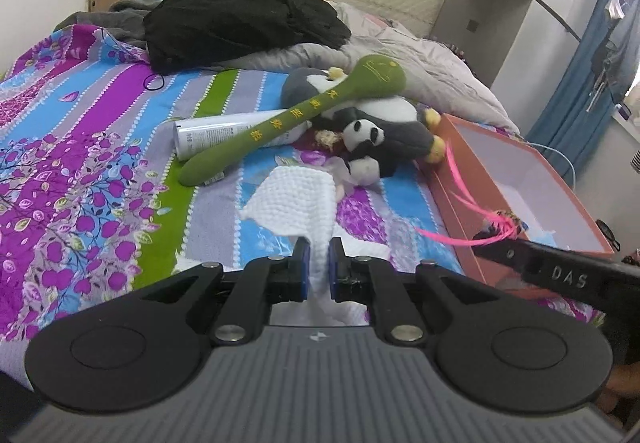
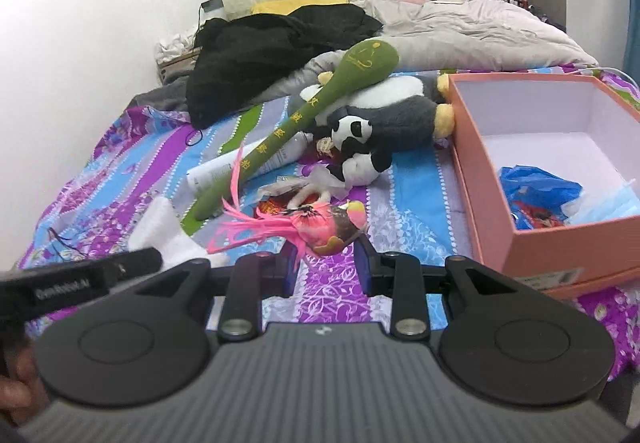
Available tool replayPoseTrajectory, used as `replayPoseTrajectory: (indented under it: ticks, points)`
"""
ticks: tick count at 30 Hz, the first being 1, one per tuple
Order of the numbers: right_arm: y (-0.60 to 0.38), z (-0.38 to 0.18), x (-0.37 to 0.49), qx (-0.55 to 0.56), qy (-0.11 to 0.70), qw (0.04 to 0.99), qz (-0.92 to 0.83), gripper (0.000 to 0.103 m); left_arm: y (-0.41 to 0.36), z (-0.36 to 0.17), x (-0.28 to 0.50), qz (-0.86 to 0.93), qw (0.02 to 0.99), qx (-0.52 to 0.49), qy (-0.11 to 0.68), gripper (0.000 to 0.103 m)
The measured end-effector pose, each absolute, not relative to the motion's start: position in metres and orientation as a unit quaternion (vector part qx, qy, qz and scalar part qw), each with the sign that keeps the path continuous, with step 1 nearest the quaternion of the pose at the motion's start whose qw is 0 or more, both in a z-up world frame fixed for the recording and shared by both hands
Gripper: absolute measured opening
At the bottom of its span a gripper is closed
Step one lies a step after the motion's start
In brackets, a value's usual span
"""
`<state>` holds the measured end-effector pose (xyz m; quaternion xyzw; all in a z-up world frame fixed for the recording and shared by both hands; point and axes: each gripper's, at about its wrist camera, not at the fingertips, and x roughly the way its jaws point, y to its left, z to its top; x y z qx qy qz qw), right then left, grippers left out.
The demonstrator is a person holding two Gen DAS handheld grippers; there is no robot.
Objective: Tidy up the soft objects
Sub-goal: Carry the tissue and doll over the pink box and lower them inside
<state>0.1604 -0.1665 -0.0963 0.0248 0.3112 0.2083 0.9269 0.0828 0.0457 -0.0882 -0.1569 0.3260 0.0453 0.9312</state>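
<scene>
On a bed (image 1: 80, 115) spread with a striped floral sheet, the left tool (image 1: 318, 267) pinched a white knitted cloth (image 1: 296, 199) that hung above the sheet. Behind it, a green plush mallet (image 1: 288, 123) leaned across a grey penguin toy (image 1: 400, 123) and a small panda (image 1: 366, 133). At right, the right tool (image 2: 326, 255) clamped a pink feathered bird (image 2: 328, 227) just beside an open orange box (image 2: 560, 239).
</scene>
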Motion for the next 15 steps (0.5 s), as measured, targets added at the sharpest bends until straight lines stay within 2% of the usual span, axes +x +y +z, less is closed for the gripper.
replayPoseTrajectory:
  ticks: [15]
  points:
    - [-0.209, -0.056, 0.122, 0.024, 0.280, 0.940, 0.193, 0.032, -0.003, -0.048, 0.067, -0.005, 0.943, -0.142, 0.302, 0.012]
